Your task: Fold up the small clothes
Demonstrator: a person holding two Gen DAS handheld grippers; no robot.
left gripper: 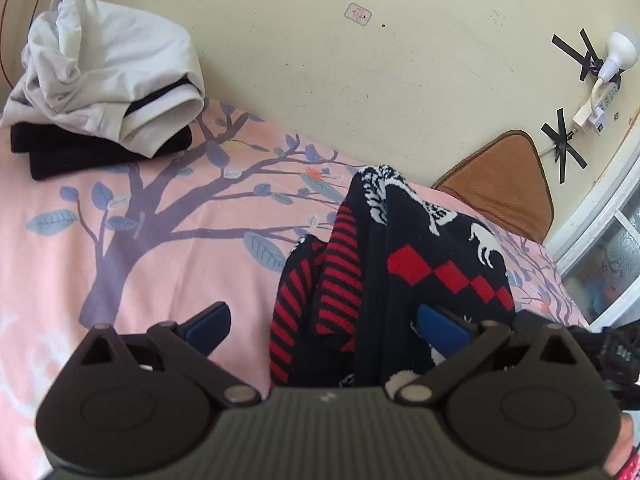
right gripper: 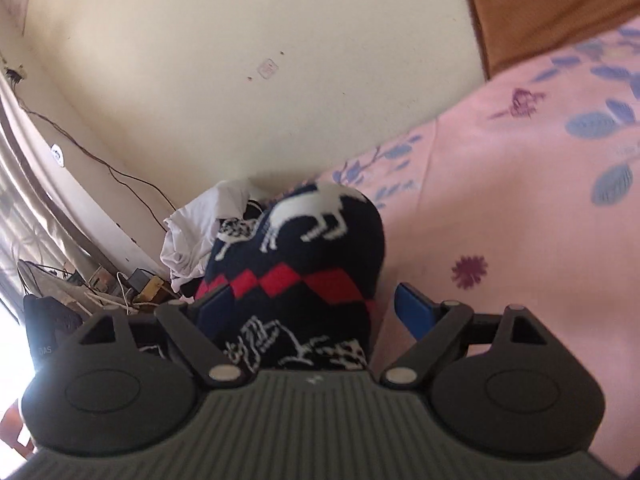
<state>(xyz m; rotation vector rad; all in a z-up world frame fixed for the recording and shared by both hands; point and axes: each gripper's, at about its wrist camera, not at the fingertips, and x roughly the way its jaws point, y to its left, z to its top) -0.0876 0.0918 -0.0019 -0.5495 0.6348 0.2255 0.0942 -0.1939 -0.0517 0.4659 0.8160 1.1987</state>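
Observation:
A black knitted garment (left gripper: 384,264) with red stripes, red diamonds and white animal figures lies bunched on the pink bed sheet (left gripper: 160,240). My left gripper (left gripper: 326,326) is open, its blue pads wide apart, with the garment lying between them and against the right pad (left gripper: 440,330). In the right wrist view the same garment (right gripper: 304,256) bulges up between the open jaws of my right gripper (right gripper: 316,310); its left pad (right gripper: 214,310) touches the knit, the right pad (right gripper: 414,314) stands clear of it.
A pile of white and black clothes (left gripper: 104,92) sits at the far left of the bed against the cream wall (left gripper: 360,80). A brown cushion (left gripper: 504,184) lies at the far right. A lamp and power strip (left gripper: 600,80) hang on the wall.

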